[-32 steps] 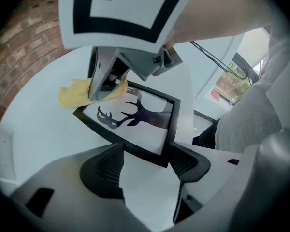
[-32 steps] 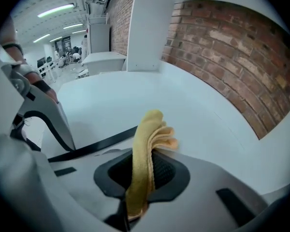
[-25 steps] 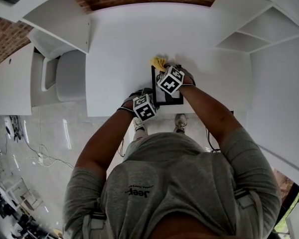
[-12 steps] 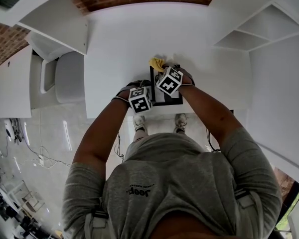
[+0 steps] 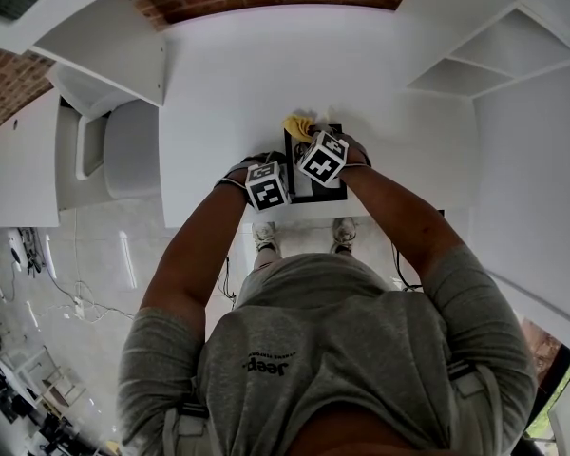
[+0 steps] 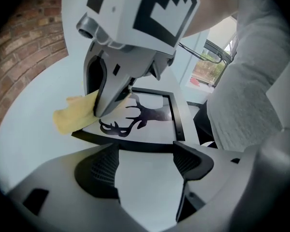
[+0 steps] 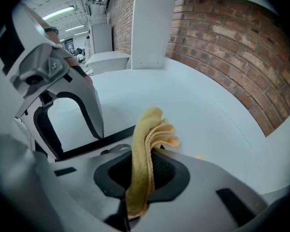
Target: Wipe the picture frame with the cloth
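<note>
Head view has two forearms reaching down to the near edge of the white bench (image 5: 228,74). Nearest sits the left tongs (image 6: 147,152). Its jaws are spread wide and have just been opening, with only bare bench between them and the tips just short of the picture frame (image 6: 141,146). That black-bordered frame lies flat and shows a stag silhouette (image 6: 135,117). Over its far left part the right tongs (image 7: 144,170) is clamped tight on the yellow cloth (image 7: 147,129). The cloth bunches out past the pads and rests at the frame's far left corner, partly on the bench. Beyond, the bench runs to a brick wall (image 7: 222,42).
</note>
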